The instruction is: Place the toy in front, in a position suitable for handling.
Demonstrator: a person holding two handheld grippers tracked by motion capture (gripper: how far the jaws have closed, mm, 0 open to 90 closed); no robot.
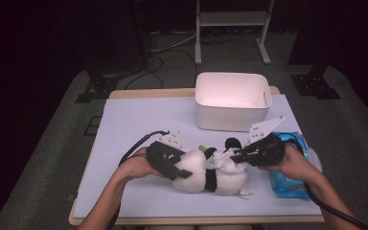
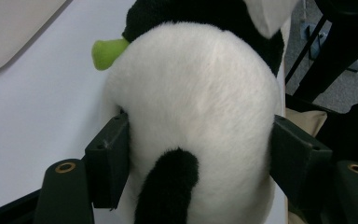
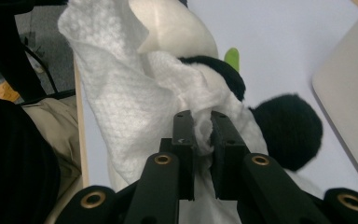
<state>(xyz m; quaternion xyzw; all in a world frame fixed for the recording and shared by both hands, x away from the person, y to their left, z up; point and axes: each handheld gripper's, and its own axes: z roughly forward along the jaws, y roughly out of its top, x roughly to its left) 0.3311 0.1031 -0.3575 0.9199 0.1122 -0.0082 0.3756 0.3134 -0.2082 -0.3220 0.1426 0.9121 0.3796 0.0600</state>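
Note:
A black-and-white panda plush lies on its side on the pale mat, near the front edge. My left gripper clamps its round white body, one jaw pressing into each flank. A small green piece sticks out by the plush's dark upper part. My right gripper comes in from the right, shut on a bunched white wipe that drapes over the plush's head end. A pinch of that wipe is squeezed between its jaws, beside a black ear.
A white plastic bin stands at the back of the mat. A blue wipes pack lies under the right hand near the table's right edge. Dark stands and cables sit on the floor beyond the table.

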